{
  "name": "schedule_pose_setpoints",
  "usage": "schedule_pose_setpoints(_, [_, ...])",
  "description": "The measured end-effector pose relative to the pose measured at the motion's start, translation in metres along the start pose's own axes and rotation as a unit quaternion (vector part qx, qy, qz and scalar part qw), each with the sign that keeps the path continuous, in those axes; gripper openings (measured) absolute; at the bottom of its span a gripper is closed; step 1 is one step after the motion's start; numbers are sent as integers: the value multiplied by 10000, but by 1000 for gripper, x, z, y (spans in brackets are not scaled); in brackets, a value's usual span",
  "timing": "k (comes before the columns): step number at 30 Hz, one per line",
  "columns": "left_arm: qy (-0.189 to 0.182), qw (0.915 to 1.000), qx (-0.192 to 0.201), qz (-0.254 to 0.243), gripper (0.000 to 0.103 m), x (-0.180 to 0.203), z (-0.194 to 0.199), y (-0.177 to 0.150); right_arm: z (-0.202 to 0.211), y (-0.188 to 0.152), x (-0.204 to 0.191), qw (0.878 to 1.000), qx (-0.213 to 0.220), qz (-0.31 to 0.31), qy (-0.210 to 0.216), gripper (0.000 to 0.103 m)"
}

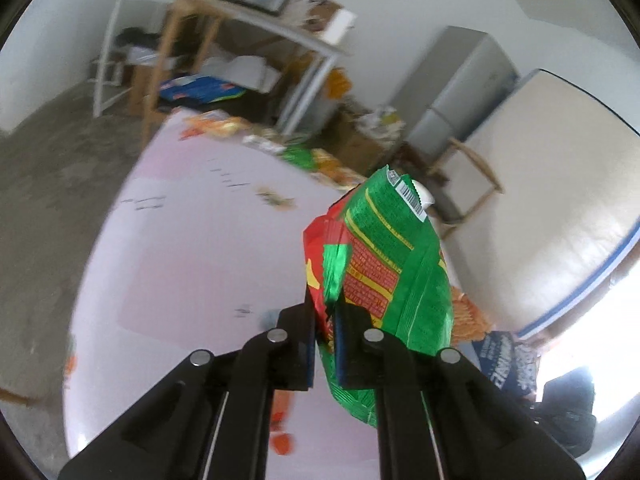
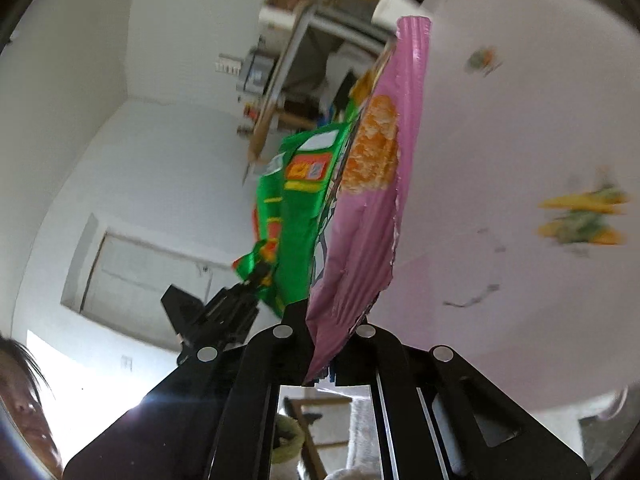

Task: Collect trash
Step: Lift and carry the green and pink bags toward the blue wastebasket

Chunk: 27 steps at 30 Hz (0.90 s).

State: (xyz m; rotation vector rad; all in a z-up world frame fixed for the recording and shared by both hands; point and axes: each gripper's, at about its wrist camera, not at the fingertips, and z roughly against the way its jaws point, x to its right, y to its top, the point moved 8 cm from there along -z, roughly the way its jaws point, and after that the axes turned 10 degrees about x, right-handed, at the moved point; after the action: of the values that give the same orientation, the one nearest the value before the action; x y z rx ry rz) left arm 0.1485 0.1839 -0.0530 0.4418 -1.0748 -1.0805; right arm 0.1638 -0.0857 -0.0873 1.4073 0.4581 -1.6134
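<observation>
My left claw [image 1: 324, 320] is clamped on the bottom edge of a green wrapper [image 1: 380, 264], which stands up from the jaws above the pink table [image 1: 192, 240], lifted clear so I can carry it off as trash. My right claw [image 2: 326, 320] is pinched tight on a pink wrapper [image 2: 372, 200], held off the table too. More scraps [image 1: 276, 198] lie on the table farther back, so I judge the collecting unfinished.
</observation>
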Motion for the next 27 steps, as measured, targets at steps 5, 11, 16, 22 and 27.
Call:
schedule_pose_setpoints(5, [-641,9971,-189,-376,6,72,-8,-10,76,17,25,9954,927,-243,77,2])
schedule_pose_setpoints(11, [-1313,9843,-664,-974,6,178,-35,-50,160,21,78,9768,2031,-685,-15,2])
schedule_pose_setpoints(16, [-1799,9669,-1058,-1471,6,267,-59,-106,238,22,138,9532,2785,-1100,-415,2])
schedule_pose_setpoints(22, [-2213,9394,-1643,-2040,6,348,-86,-191,295,8,214,9207,3281,-1829,-1057,2])
schedule_pose_setpoints(27, [-2392,9163,-2129,-2405,6,389,-112,-251,317,6,282,8973,3286,-2566,-1451,2])
